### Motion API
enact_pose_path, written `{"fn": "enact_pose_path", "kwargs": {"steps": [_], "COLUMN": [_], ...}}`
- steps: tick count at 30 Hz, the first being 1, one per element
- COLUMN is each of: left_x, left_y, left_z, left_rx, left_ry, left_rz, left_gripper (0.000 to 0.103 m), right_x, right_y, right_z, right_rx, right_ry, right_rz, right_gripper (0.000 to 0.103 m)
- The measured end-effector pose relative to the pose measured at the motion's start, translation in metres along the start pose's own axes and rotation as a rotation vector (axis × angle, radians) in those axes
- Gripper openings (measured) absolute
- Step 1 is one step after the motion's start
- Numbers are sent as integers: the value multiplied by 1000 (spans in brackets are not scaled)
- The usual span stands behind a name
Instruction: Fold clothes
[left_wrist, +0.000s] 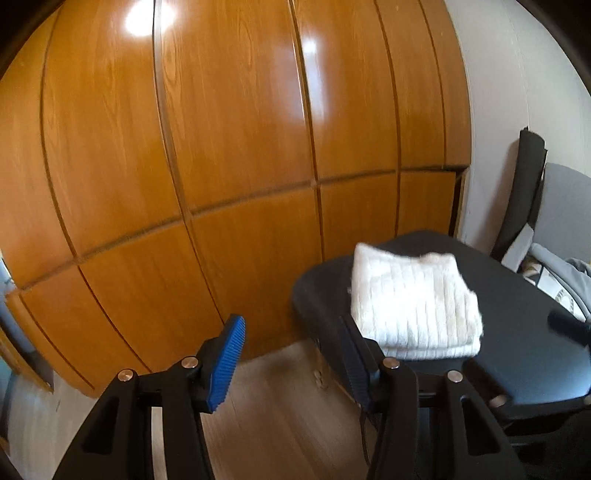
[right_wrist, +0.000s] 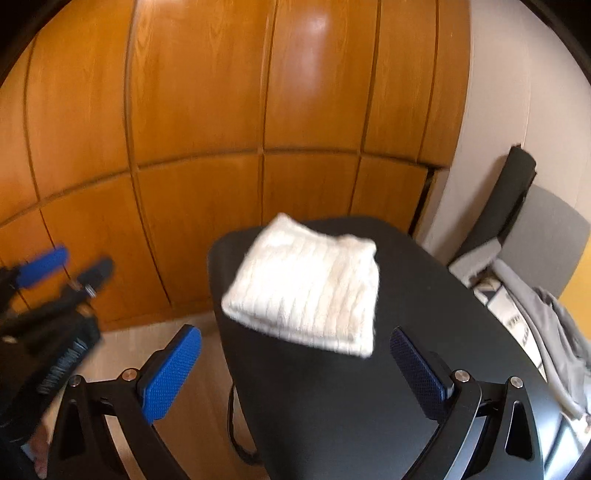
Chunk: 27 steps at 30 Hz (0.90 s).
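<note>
Folding looked pretty much done at this point, judging by how the cream-white ribbed knit garment (right_wrist: 306, 284) was left: stacked in a neat rectangle with several layers showing at its near edge, lying flat on the black rounded tabletop (right_wrist: 332, 398). It sat ahead of the right gripper (right_wrist: 299, 373), just beyond the fingertips and roughly centred between them, and nothing was touching it. From the left gripper (left_wrist: 291, 362) it was found ahead and off to the right, past the right-hand finger, again with no contact.

Both tools were spread wide and nothing was held. The right gripper's blue textured pads (right_wrist: 170, 376) were set well apart with only bare tabletop and floor between them. The left gripper's blue ribbed pad (left_wrist: 227, 363) was pointed out over the pale wood-look floor (left_wrist: 280, 417) beside the table, not over the cloth at all. Presumably the jaws were kept apart like that because the pile was finished and meant to stay undisturbed.

The garment was parked near the table's far end, by the glossy orange-brown wooden wardrobe doors (left_wrist: 221, 147), probably so the nearer part of the tabletop was freed up. Grey crumpled clothing (right_wrist: 546, 332) was piled further right of the right gripper, beyond the table edge, so more folding was likely still waiting. Edges were a bit blurred in both views.
</note>
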<state>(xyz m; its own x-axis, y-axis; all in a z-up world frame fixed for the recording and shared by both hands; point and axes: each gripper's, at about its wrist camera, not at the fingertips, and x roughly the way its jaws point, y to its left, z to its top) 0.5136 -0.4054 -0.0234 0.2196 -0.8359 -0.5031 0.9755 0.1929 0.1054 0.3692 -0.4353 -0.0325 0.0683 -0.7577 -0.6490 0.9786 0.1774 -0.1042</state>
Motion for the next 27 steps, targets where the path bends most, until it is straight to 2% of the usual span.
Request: {"fn": "enact_pose_path", "kwargs": {"steps": [4,8,11,15,27], "left_x": [0,-3,-5,-4,8], "left_y": [-6,-12,-14,-10,-10], "left_z": [8,13,16,20,20], "left_rx": [-25,9,7,-23,-45], "left_ry": [14,37,36,66,122], "left_rz": [-47,-54,-53,-90,-116], "left_gripper": [52,52,51,51,51], "right_x": [-18,-20,-24,-26,-20], "right_y": [-16,-19,-18,-23,-26], "right_z": [1,6,8,10,11], "right_rx": [44,66,61,75,92], "right_ry": [-5,-43,-66,-84,-75], "right_rz": [-180,-215,-219,-217,-194], "right_gripper": [103,103,103,103,103]}}
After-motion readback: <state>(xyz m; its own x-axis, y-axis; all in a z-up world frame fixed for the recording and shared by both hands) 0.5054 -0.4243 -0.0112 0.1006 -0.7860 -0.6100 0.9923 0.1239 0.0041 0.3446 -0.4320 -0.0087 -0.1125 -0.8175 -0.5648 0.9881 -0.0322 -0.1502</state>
